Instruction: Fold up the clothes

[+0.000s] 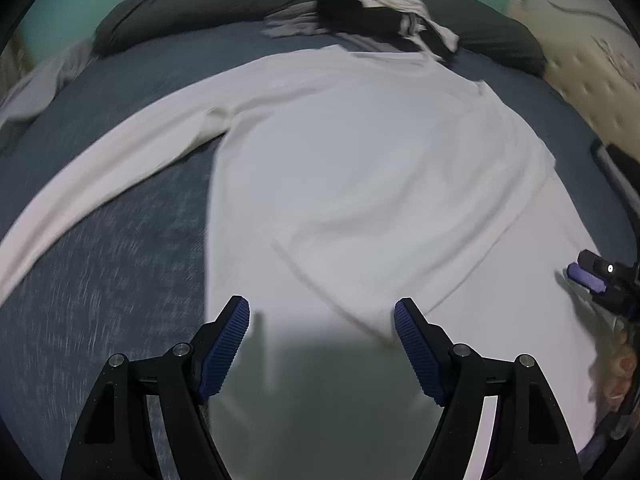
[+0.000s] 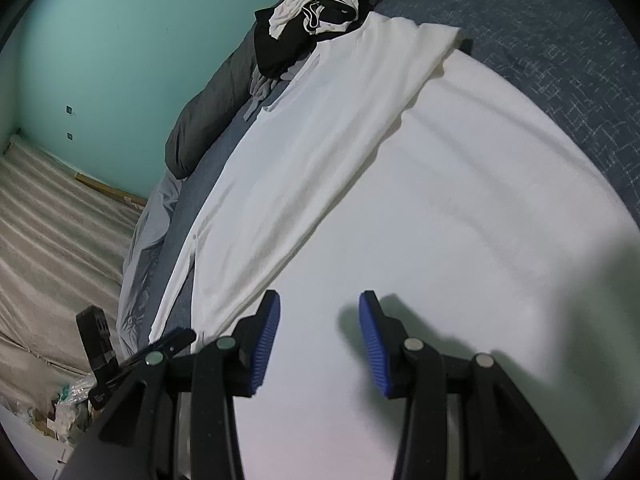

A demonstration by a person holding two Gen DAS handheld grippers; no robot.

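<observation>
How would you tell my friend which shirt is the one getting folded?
Look at the big bed with the blue cover. Spread flat across its middle is the white long-sleeved shirt, one sleeve stretched out to the side. Unlike the crumpled black and white clothes pile heaped by the dark pillows, it is plain white, smoothed out, and lies right in front of both open grippers.

shirt hem: the white shirt (image 1: 360, 168) runs out under the bottom edge in both views, so no hem visible
left sleeve: cuff cut off at the left wrist view's edge
bed (image 1: 100, 264): pretty motion-smeared there
clothes pile (image 2: 316, 20): tangled, can't tell separate pieces
floor clutter (image 2: 68, 404): too small to make out
</observation>
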